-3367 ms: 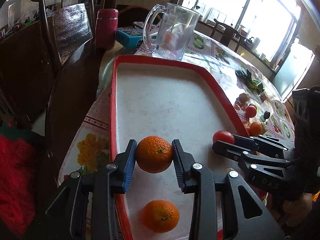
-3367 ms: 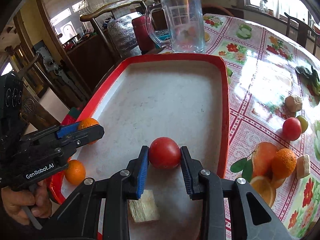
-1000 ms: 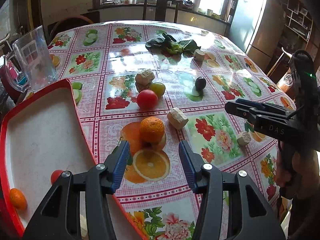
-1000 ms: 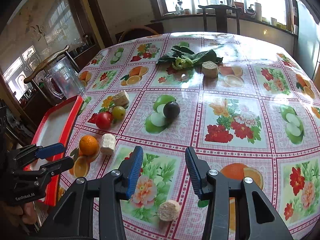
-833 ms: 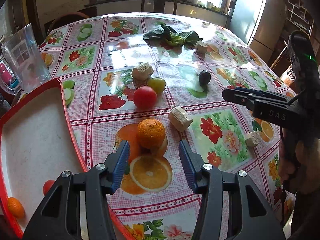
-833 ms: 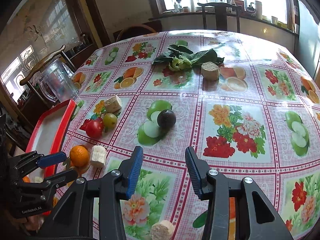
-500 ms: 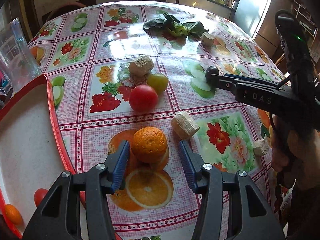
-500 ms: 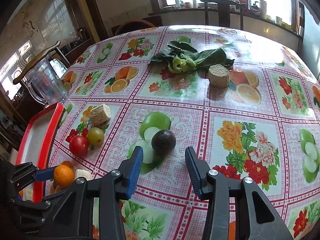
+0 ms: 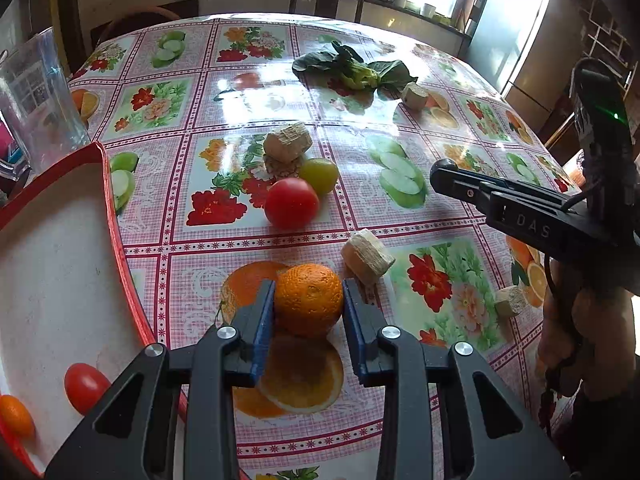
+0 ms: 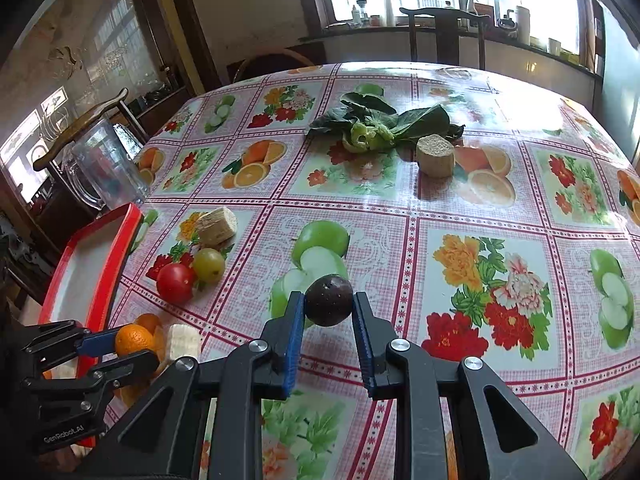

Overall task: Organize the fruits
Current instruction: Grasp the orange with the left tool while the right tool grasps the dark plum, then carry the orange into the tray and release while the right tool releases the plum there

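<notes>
- Both of your grippers have closed in since half a second ago.
- Your left gripper (image 9: 308, 304) clamps the orange (image 9: 309, 300) on the tabletop (image 9: 400, 148), beside the red tray (image 9: 120, 248).
- Your right gripper (image 10: 328, 308) pinches the dark plum (image 10: 329, 300).

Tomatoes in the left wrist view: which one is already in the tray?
The smaller tomato, lying inside the red tray beside a small orange; the bigger tomato sits on the tablecloth.
</notes>
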Demonstrator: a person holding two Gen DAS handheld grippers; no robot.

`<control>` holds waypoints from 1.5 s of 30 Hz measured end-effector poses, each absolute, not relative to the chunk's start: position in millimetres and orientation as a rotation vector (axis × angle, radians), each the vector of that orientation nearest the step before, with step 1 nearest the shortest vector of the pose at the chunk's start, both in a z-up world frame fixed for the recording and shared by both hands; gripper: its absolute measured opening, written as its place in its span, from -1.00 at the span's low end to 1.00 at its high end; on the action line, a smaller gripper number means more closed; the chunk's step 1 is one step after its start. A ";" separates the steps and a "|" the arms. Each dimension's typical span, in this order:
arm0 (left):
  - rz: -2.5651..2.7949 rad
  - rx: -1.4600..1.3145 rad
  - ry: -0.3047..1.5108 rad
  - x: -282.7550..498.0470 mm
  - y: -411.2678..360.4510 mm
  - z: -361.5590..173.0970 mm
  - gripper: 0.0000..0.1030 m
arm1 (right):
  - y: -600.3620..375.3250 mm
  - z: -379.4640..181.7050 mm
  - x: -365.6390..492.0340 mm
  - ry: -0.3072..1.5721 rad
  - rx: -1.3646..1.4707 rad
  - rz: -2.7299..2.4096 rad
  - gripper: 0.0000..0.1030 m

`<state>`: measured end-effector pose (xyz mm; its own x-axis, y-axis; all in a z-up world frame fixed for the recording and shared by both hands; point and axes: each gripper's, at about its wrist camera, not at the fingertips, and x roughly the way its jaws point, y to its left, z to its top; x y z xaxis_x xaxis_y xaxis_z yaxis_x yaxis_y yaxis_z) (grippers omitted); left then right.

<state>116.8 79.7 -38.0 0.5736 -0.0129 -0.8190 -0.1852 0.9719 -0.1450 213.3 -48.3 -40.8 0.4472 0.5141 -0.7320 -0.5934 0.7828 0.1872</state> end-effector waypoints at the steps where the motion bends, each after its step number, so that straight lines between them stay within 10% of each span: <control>1: 0.099 -0.229 0.951 114.6 78.6 -37.3 -0.42 | -52.0 -38.4 208.8 0.868 -0.090 0.694 -0.52; 45: 0.204 -0.397 0.734 -24.2 142.4 7.9 -0.42 | -9.1 18.3 78.2 0.775 -0.123 0.881 -0.52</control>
<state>-24.2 142.4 7.9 0.7272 0.0432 -0.6851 -0.3170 0.9063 -0.2794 78.2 -9.1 18.3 0.3875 0.6484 -0.6553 -0.7329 0.6479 0.2077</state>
